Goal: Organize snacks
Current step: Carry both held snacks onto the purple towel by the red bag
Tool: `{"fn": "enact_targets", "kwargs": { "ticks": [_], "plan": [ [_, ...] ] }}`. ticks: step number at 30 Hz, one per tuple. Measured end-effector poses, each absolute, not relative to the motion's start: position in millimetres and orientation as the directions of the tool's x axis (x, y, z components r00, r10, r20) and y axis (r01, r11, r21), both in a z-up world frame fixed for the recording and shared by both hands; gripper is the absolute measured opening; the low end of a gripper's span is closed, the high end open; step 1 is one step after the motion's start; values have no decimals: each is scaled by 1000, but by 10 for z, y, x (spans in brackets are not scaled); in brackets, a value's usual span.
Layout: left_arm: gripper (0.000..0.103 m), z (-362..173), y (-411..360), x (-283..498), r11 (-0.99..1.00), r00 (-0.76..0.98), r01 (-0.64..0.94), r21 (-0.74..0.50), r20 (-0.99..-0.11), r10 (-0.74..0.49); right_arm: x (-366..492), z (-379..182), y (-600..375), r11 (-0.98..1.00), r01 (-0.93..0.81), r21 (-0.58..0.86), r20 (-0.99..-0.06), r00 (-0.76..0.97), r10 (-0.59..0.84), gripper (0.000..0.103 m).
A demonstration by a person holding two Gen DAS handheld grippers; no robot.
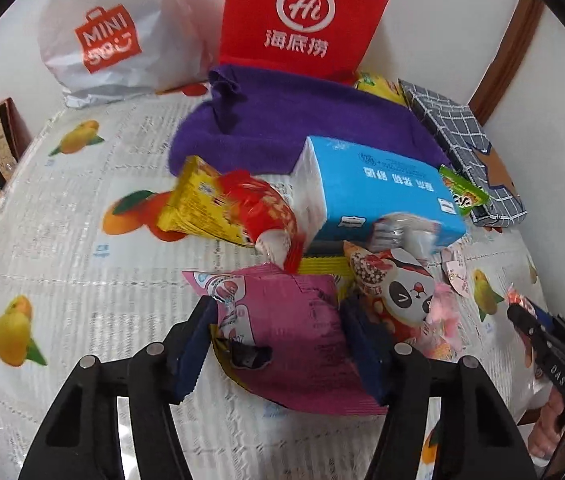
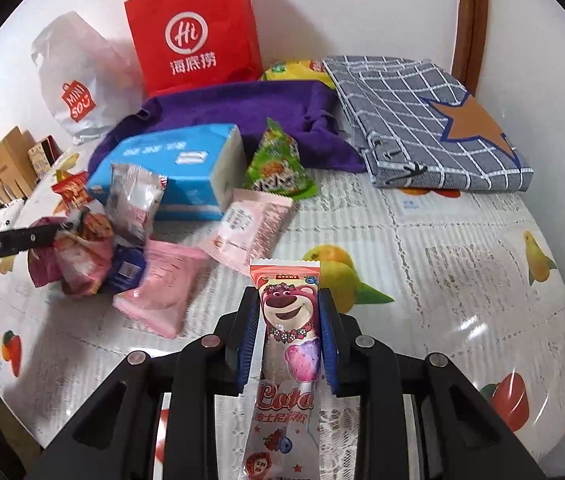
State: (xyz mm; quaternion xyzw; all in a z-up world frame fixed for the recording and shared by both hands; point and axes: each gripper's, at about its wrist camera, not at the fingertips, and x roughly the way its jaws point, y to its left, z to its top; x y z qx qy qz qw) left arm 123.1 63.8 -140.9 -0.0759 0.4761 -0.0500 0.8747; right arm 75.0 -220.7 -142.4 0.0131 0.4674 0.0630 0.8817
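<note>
While my right gripper (image 2: 288,334) clamped the bear lollipop (image 2: 288,320) above the table (image 2: 462,280), my left gripper (image 1: 278,340) pinched the magenta snack packet (image 1: 294,332) in the pile; next, I judged, both needed carrying toward a sorted spot.

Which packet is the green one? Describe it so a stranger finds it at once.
Start at the red bag by the wall, then drop to the blue tissue pack before the purple cloth. The green packet leans on that pack's right end, the only triangular green one.
</note>
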Motion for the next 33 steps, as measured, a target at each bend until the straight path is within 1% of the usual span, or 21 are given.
{"fn": "enact_targets", "kwargs": {
  "ticks": [8, 11, 14, 21, 24, 33],
  "plan": [
    [61, -1061, 776, 1027, 983, 592, 2, -186, -792, -151, 772, -1178, -2001, 988, -127, 93, -798, 584, 150, 29],
    [61, -915, 766, 1018, 979, 605, 6, -202, -779, -164, 822, -1101, -1935, 987, -135, 90, -795, 587, 153, 29],
    [61, -762, 708, 1057, 982, 625, 16, -190, -764, -158, 917, -991, -1889, 986, -135, 98, -790, 592, 159, 29],
    [61, -422, 571, 1309, 978, 653, 57, -200, -733, -188, 1237, -694, -1819, 986, -136, 96, -772, 616, 159, 29],
    [61, -283, 503, 1465, 979, 667, 78, -186, -721, -190, 1385, -534, -1791, 983, -149, 105, -751, 637, 177, 29],
    [61, -137, 461, 1907, 981, 678, 89, -174, -710, -187, 1912, -371, -1685, 983, -151, 101, -736, 654, 176, 29]
  ]
}}
